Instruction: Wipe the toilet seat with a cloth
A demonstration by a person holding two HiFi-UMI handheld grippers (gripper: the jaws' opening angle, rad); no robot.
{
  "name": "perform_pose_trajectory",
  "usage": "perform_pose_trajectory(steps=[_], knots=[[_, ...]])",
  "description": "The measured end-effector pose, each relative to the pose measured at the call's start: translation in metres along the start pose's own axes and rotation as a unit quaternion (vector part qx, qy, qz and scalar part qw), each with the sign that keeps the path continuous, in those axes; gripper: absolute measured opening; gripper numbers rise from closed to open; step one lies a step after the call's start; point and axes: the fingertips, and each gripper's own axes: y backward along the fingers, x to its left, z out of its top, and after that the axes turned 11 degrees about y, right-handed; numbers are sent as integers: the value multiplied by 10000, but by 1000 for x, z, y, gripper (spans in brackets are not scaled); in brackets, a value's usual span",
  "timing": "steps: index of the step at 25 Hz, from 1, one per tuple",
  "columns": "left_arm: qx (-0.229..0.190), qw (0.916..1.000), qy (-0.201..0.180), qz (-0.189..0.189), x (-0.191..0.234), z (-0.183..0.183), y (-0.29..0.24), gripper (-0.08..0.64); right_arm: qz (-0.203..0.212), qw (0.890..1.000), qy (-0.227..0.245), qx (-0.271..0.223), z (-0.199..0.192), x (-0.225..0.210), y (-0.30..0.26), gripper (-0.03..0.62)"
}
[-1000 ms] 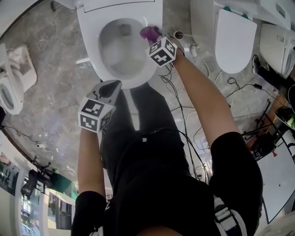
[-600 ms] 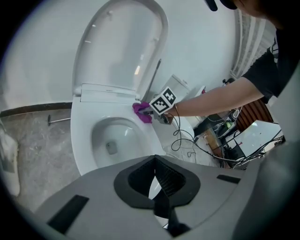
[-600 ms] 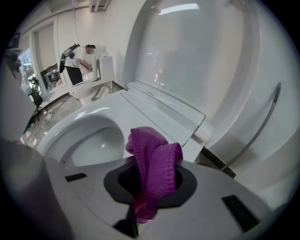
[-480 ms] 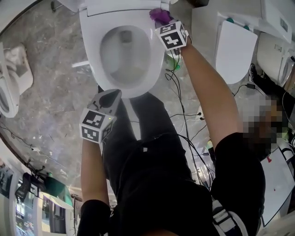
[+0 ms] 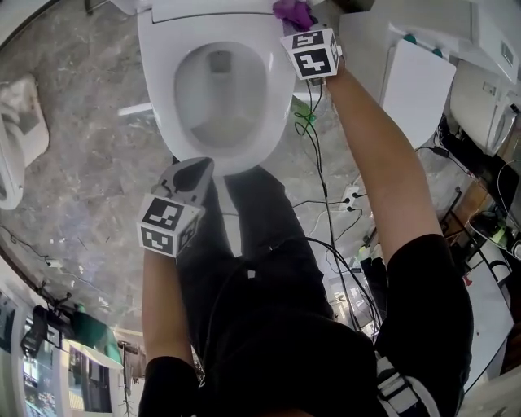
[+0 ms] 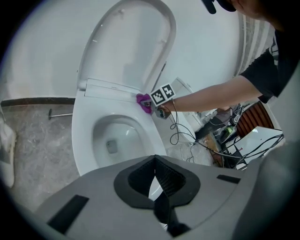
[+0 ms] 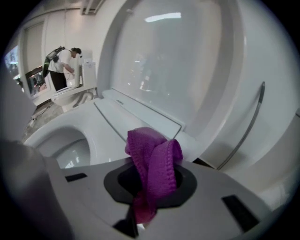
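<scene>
My right gripper (image 7: 151, 186) is clamped on the cloth (image 7: 153, 159), a purple knit rag bunched into soft folds with a stitched hem, at the back right corner of the white toilet seat (image 7: 96, 125) below the raised lid (image 7: 187, 70), while my left gripper (image 6: 155, 180) hangs closed and empty near the seat's front rim.

Raised lid (image 7: 187, 70) walls off space behind seat (image 5: 156, 89). Right tool (image 5: 297, 23), clamped on cloth (image 5: 291, 11), occupies seat's rear right corner. Left rim and front rim unobstructed. Left tool (image 5: 194, 169), jaws together, hovers off front edge. Right of seat: cables (image 5: 308, 120) and neighbouring toilet (image 5: 419, 81) narrow passage. Floor (image 5: 73, 147) left of seat open.
</scene>
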Motion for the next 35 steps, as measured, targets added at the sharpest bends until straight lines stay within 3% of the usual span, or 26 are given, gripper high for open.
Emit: perform_pose_trajectory(steps=[2, 6, 9, 14, 19, 23, 29, 32, 35], knots=[[0, 10000, -3, -49, 1, -3, -1, 8, 95, 9992, 276, -280, 2, 20, 6, 54], [104, 9998, 25, -139, 5, -16, 0, 9, 388, 9974, 314, -521, -6, 58, 23, 54], [214, 9996, -3, -170, 7, -24, 0, 9, 579, 9942, 733, -540, -16, 90, 39, 54], [182, 9996, -60, -195, 15, -22, 5, 9, 977, 9799, 1685, -423, -38, 147, 64, 54], [176, 9996, -47, -228, 18, -26, 11, 8, 1290, 9679, 2145, -234, -53, 178, 76, 54], [170, 9996, 4, -237, 20, -25, 14, 9, 1357, 9734, 1844, -59, -44, 166, 62, 54], [124, 9996, 92, -223, 28, -24, 16, 8, 919, 9845, 1482, -172, -11, 132, 32, 54], [109, 9995, 168, -236, 31, -27, 16, 9, 592, 9947, 797, -260, 5, 112, 20, 54], [102, 9993, 238, -268, 34, -29, 15, 8, 18, 9983, -464, -344, 14, 85, 10, 54]])
